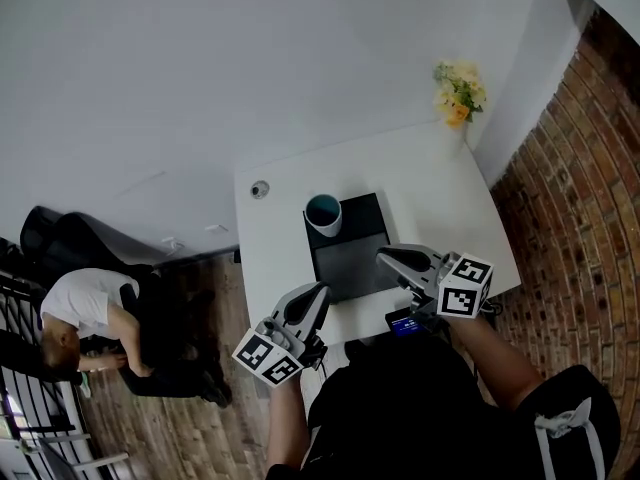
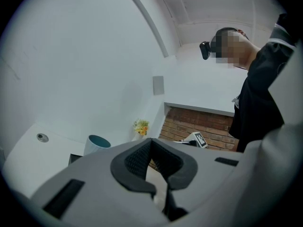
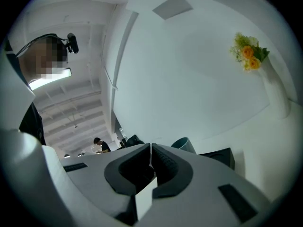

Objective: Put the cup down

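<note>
A white cup (image 1: 323, 214) with a teal inside stands upright on the far left corner of a black mat (image 1: 350, 258) on the white table (image 1: 430, 178). It also shows in the left gripper view as the cup (image 2: 96, 144) and in the right gripper view as the cup (image 3: 183, 144). My left gripper (image 1: 318, 290) hovers at the mat's near left edge, shut and empty, its tips (image 2: 151, 140) meeting. My right gripper (image 1: 383, 255) is over the mat's right side, a short way from the cup. It too is shut with nothing held, its tips (image 3: 151, 146) together.
A small bunch of yellow flowers (image 1: 457, 92) stands at the table's far right corner by a brick wall (image 1: 580, 168). A round cable hole (image 1: 260, 189) sits far left on the table. A small blue-lit device (image 1: 405, 322) lies at the near edge. A person (image 1: 90, 313) sits on the floor at left.
</note>
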Action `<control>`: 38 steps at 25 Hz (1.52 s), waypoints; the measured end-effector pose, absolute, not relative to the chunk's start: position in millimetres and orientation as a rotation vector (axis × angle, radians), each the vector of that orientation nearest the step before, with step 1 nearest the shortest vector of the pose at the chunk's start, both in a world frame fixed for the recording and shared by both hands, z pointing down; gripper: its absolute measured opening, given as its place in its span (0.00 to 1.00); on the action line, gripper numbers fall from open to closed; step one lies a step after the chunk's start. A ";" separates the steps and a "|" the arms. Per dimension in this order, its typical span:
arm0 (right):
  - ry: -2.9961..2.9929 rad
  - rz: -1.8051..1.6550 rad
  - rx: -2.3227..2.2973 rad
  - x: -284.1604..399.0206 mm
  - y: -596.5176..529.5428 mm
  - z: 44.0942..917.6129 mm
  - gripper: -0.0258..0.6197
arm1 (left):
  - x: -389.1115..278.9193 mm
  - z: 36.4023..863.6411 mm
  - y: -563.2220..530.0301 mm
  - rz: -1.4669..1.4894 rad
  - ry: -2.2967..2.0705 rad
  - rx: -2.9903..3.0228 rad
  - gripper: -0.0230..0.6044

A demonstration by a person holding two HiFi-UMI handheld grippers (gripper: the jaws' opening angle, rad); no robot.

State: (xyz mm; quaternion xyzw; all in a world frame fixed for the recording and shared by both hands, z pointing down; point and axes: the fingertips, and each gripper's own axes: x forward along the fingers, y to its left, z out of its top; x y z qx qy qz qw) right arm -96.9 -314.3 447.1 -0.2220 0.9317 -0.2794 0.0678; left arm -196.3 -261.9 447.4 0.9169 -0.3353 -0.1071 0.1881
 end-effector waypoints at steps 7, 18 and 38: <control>2.824 -0.859 -0.657 -98.1 -305.2 453.6 0.06 | -195.2 445.6 -260.3 -0.304 -0.938 2.592 0.05; 2.887 -0.786 -0.620 -112.6 -306.4 448.9 0.06 | -194.2 447.8 -259.3 -0.292 -0.949 2.583 0.05; 2.913 -0.797 -0.647 -116.9 -315.4 458.5 0.06 | -198.9 451.6 -261.0 -0.279 -0.960 2.572 0.05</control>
